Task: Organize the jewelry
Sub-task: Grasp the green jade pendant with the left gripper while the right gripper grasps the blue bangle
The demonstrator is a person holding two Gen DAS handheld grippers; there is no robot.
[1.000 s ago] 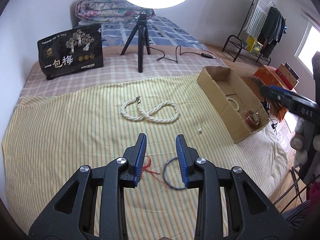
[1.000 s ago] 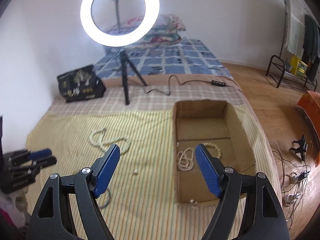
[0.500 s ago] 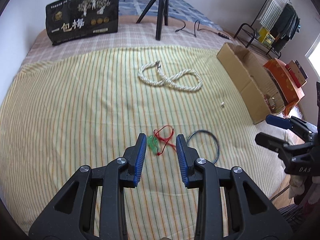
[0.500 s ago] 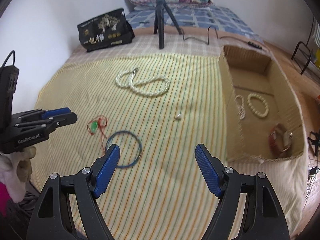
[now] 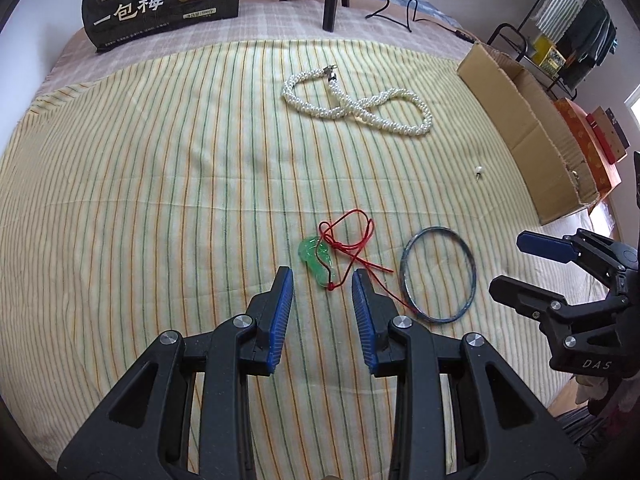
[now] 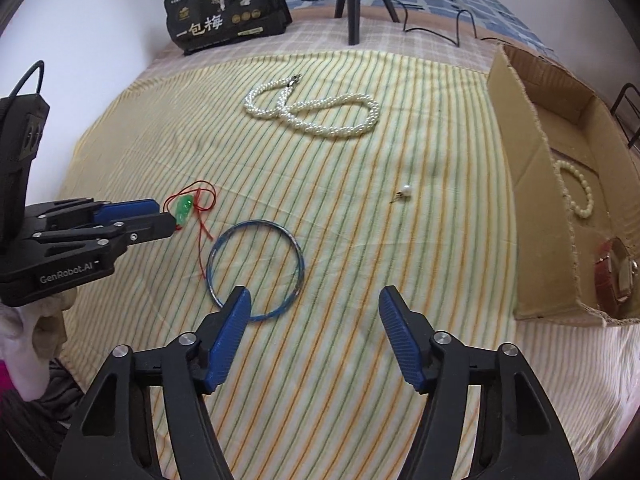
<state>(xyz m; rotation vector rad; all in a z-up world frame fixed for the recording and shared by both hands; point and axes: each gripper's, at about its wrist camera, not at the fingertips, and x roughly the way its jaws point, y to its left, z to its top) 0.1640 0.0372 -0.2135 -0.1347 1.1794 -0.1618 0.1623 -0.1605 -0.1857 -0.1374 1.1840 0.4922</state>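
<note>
The left gripper point(image 5: 322, 284) hangs low over the striped yellow cloth point(image 5: 160, 184), jaws parted and holding nothing, with a green pendant point(image 5: 314, 258) on a red cord point(image 5: 352, 240) lying just ahead of its tips; the right gripper point(image 6: 314, 312) is spread wide and empty, its left finger above the near rim of a blue bangle point(image 6: 256, 254); seen from the pendant, the bangle lies just to its right on the cloth, a twisted pearl necklace point(image 5: 360, 104) lies farther up, a single pearl earring point(image 5: 478, 171) sits well off to the right, and the cardboard box point(image 6: 560, 184), already holding a pearl bracelet point(image 6: 578, 192) and a brown-strapped watch point(image 6: 614, 276), stands beyond that at the cloth's edge; the likely trouble, judging from the layout, is the cord: one loose red end trails toward the bangle's rim, so a pinch on the pendant may drag the cord across the bangle, or close on cord alone and leave the stone dangling; the soft cloth may also bunch up between the pads, and the two grippers are working close enough to knock together; readable writing: "一包梅" in white on the black bag point(image 5: 160, 0) beyond the cloth, "GenRobot.AI" on the left gripper's body, "DAS" on the right's
</note>
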